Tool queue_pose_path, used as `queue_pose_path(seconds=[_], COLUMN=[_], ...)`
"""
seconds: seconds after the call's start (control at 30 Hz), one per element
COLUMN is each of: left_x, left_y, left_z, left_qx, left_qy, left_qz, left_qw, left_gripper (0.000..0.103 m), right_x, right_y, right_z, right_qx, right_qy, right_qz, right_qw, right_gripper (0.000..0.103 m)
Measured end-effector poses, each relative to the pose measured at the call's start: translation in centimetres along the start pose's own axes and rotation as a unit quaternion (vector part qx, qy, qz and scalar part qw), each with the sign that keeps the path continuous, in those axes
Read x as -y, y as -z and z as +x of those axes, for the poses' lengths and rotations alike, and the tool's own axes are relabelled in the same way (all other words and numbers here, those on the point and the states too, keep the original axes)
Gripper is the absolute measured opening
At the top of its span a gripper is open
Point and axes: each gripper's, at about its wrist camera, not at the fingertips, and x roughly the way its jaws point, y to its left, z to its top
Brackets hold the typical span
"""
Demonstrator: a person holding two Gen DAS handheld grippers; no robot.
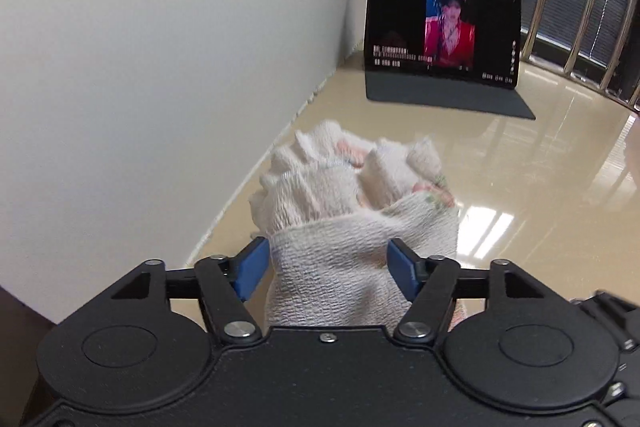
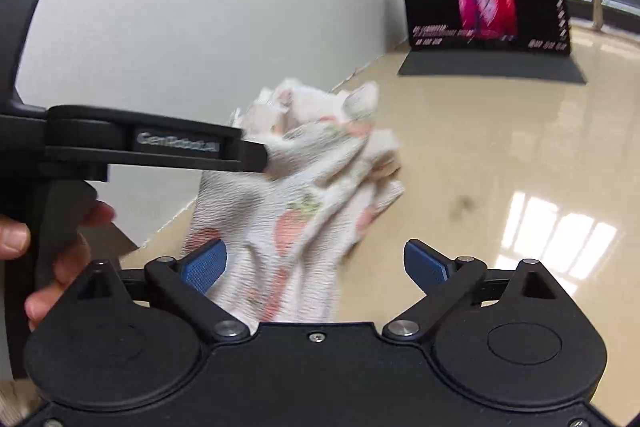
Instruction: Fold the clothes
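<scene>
Left tool (image 1: 328, 259) pinches the bunched cloth (image 1: 356, 195); only the right view shows the right tool (image 2: 316, 263) spread.

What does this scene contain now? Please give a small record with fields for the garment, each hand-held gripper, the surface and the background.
garment: white crinkled cloth with a pink fruit print, bunched and unfolded, lifted above the surface
left hand-held gripper: blue pads pressed on both sides of the cloth, holding it
right hand-held gripper: jaws open, cloth hanging against its left blue pad only
surface: glossy beige countertop, reflecting a window
background: black tablet propped on a dark folding cover, screen playing a video, beside a white wall
</scene>
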Motion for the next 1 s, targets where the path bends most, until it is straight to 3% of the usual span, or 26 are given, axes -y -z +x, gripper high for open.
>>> queue_pose_path(seconds=[0.07, 0.13, 0.2, 0.4, 0.6, 0.83, 1.0], left_x=[1.5, 3.1, 4.4, 7.9, 10.9, 11.9, 12.0], left_y=[0.4, 1.5, 2.9, 9.8, 15.6, 17.6, 18.1], left_z=[-3.7, -7.1, -9.9, -15.2, -19.0, -22.4, -24.1], left_qx=[0.053, 0.089, 0.099, 0.086, 0.068, 0.063, 0.084], left_qy=[-0.012, 0.008, 0.036, 0.103, 0.118, 0.146, 0.132], left_qz=[0.018, 0.033, 0.041, 0.041, 0.055, 0.031, 0.03], left_qw=[0.9984, 0.9954, 0.9935, 0.9901, 0.9892, 0.9868, 0.9872], left_gripper=[0.102, 0.103, 0.103, 0.103, 0.103, 0.103, 0.103], right_x=[1.2, 2.5, 4.5, 9.9, 11.8, 10.5, 10.0], right_y=[0.3, 0.6, 2.0, 8.2, 13.6, 17.2, 18.0], right_z=[-3.2, -6.4, -10.1, -19.5, -25.2, -30.3, -32.2], right_qx=[0.016, 0.032, 0.038, 0.042, 0.049, 0.075, 0.091], right_qy=[0.024, 0.048, 0.068, 0.109, 0.133, 0.157, 0.173], right_qz=[-0.011, -0.022, -0.019, 0.03, 0.071, 0.079, 0.08], right_qw=[1.0, 0.998, 0.997, 0.993, 0.987, 0.982, 0.978], right_gripper=[0.102, 0.103, 0.103, 0.103, 0.103, 0.103, 0.103])
